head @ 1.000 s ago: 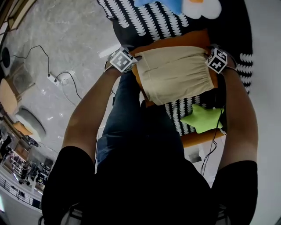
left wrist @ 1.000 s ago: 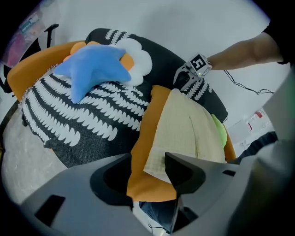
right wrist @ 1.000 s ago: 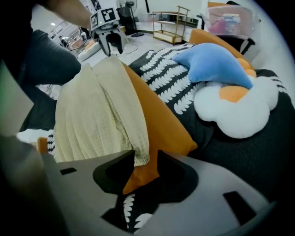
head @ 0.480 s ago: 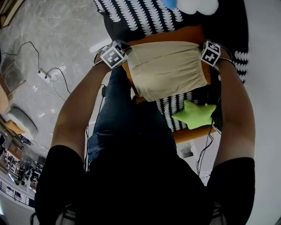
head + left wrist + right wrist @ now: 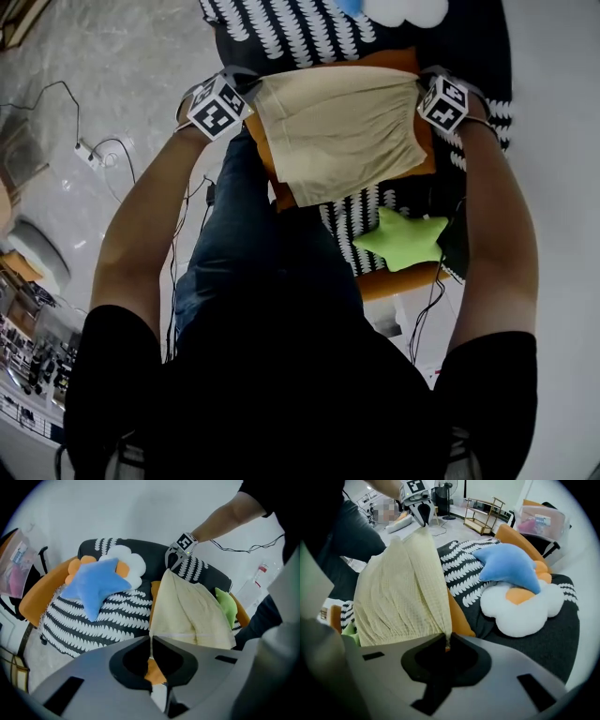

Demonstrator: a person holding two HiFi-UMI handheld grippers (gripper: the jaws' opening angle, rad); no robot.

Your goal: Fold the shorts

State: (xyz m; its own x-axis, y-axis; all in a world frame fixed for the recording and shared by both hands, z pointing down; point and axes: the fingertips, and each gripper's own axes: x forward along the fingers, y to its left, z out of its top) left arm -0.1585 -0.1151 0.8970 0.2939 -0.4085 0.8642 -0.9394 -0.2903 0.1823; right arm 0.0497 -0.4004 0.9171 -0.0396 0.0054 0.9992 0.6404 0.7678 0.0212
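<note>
Striped sofa (image 5: 281,33) behind, cream shorts lifted clear of it by two corners.
Left gripper (image 5: 151,644) pinches one corner; shorts (image 5: 337,127) hang stretched between, apparently to flatten them for folding; right gripper (image 5: 446,641), its jaws just closing, clamps the other corner.

The person wears a black short-sleeved top (image 5: 281,403), its sleeves ending well back from the tools, and blue jeans (image 5: 239,244). The left gripper (image 5: 150,640) and the right gripper (image 5: 446,641) each have a broad, smooth grey body with dark rectangular slots and a black rounded hollow just behind the tips. At the wrist end of each tool sits a white cube printed with black square markers, the left cube (image 5: 217,105) and the right cube (image 5: 442,101). A thin black cable (image 5: 234,551) hangs along the forearm behind the right gripper.
</note>
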